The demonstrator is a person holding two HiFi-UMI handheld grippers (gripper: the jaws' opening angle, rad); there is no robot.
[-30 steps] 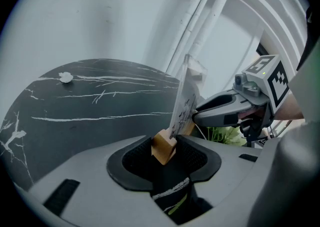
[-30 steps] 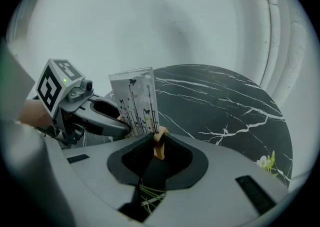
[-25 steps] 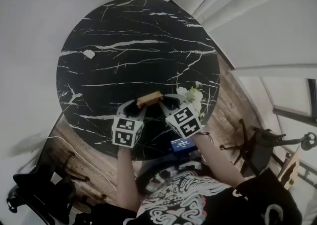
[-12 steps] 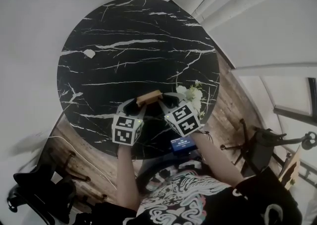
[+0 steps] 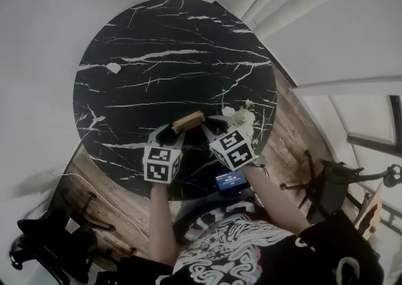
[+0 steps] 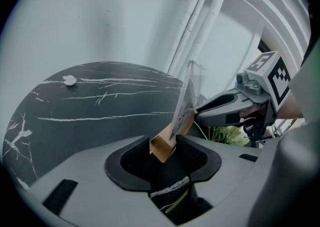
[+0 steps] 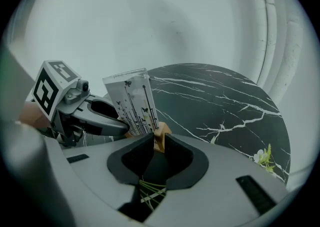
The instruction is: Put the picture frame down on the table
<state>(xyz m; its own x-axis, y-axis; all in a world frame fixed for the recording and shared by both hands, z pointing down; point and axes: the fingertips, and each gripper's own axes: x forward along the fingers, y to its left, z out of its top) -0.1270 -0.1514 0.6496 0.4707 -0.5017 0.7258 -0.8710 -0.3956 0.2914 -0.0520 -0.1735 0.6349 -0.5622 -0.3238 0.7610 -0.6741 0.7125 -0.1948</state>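
The picture frame (image 5: 188,120) has a wooden base and a clear upright pane with printed flowers (image 7: 131,102). It hangs between both grippers over the near edge of the black marble table (image 5: 163,58). My left gripper (image 5: 168,134) is shut on one end of the wooden base (image 6: 162,146). My right gripper (image 5: 212,129) is shut on the other end (image 7: 160,138). In the left gripper view the pane (image 6: 186,98) stands nearly edge-on, and the right gripper (image 6: 225,111) shows behind it. In the right gripper view the left gripper (image 7: 95,118) shows beyond the pane.
White flowers (image 5: 242,117) lie at the table's near right edge, by the right gripper. A small white scrap (image 5: 113,68) rests at the table's left. Dark chairs (image 5: 326,183) stand on the wooden floor around the table. A white wall and curtain rise beyond it.
Both grippers and the frame have shifted slightly away from me, toward the table's middle. Their hold on the frame is unchanged.
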